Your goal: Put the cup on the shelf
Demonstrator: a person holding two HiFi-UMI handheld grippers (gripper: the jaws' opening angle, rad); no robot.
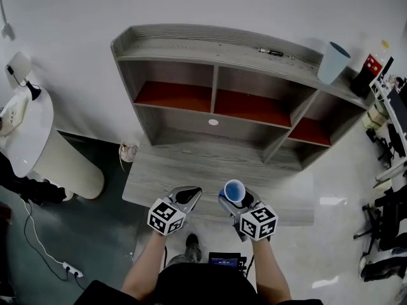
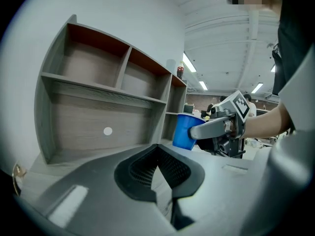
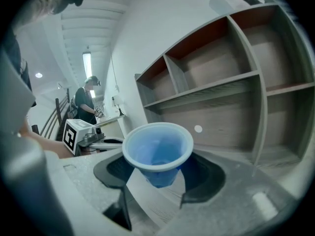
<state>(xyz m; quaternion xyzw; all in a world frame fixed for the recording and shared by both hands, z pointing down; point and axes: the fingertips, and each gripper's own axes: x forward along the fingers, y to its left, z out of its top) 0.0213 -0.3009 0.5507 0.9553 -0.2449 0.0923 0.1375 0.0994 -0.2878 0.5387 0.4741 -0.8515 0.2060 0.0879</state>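
A blue plastic cup stands upright between the jaws of my right gripper, which is shut on its lower wall. It hangs just above the front of the grey wooden shelf unit's base board. From the right gripper view I look into the empty cup, with the shelf's open compartments behind it. My left gripper is beside it on the left, its jaws together and holding nothing. The left gripper view shows the cup to the right, in front of the shelf.
A pale blue cup, a red-and-black bottle and a small dark pen-like item sit on the shelf's top board. A white rounded stand is on the left, cluttered desks on the right, and a power strip on the floor.
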